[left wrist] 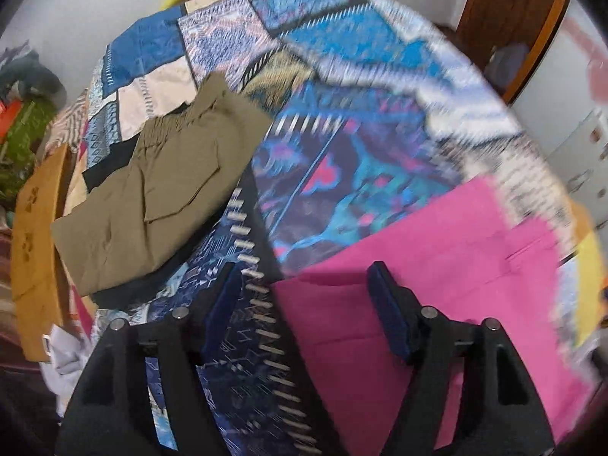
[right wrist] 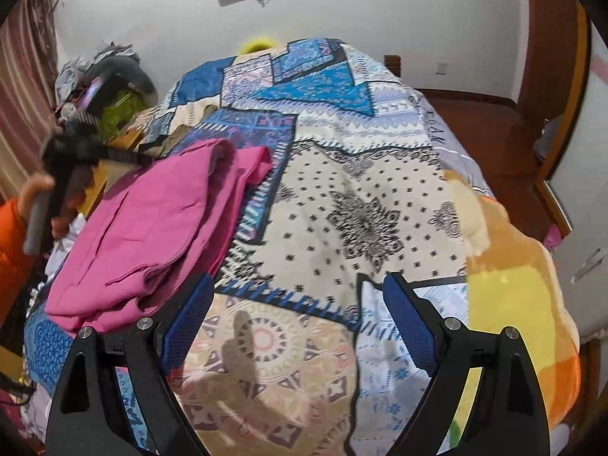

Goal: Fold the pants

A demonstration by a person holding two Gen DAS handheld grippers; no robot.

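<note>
Folded pink pants [left wrist: 437, 285] lie on the patterned bedspread [left wrist: 342, 114] at the lower right of the left wrist view. My left gripper [left wrist: 304, 281] hovers open over their left edge, the right finger above the pink cloth and the left finger above the bedspread, with nothing between the pads. A folded olive pair of pants [left wrist: 152, 197] rests to the left. In the right wrist view the pink pants [right wrist: 152, 220] lie at the left. My right gripper [right wrist: 300, 285] stands open and empty over the bedspread [right wrist: 361, 209], its left finger beside the pants' near corner.
A hand [right wrist: 38, 190] in an orange sleeve holds the other gripper at the far left. A yellow-orange blanket [right wrist: 513, 285] covers the bed's right side. A cardboard box [left wrist: 34, 247] and a clothes pile [right wrist: 95, 72] sit left of the bed. A white wardrobe [left wrist: 570, 114] stands to the right.
</note>
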